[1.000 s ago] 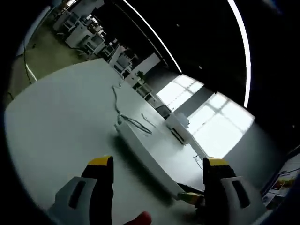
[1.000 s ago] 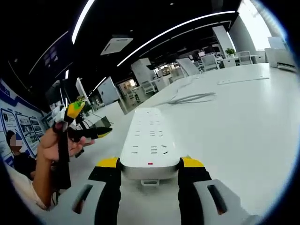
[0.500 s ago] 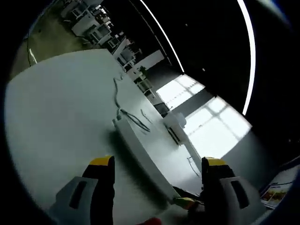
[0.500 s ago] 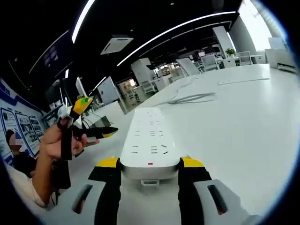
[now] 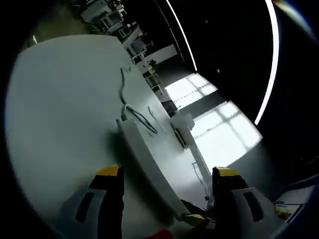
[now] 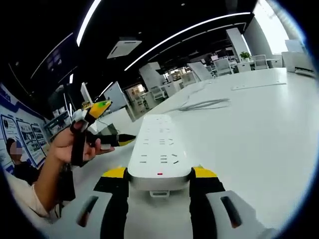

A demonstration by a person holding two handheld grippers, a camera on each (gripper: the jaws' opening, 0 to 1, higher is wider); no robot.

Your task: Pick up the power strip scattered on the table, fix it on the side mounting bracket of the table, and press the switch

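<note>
**Right claw clamped on the power strip, left claw held apart beside it**

Right claw is seen closed on the near end of the white power strip, its two yellow-tipped jaws pressed against the strip's two long sides. The strip is held flat, sockets up, just over or on the white surface; whether it is lifted clear cannot be told. A small red mark is seen on the near end of its top face, and rows of sockets run away from the claw toward the far end.

To the left of the strip, the left claw is seen gripped in a person's hand, with its yellow-tipped jaws spread apart and nothing between them. It is held near the strip's left side but apart from it.

In the left gripper view, the left claw is shown released, its jaws wide apart, and the power strip is seen edge-on between and beyond them, running away across the surface. At the strip's near end a yellow tip of the right claw is visible.

Beyond the strip, a grey cable lies looped on the surface, and a thin white bar lies further right. At the far right edge a white box is set. Desks and chairs are seen in the distance under long ceiling light strips.
</note>
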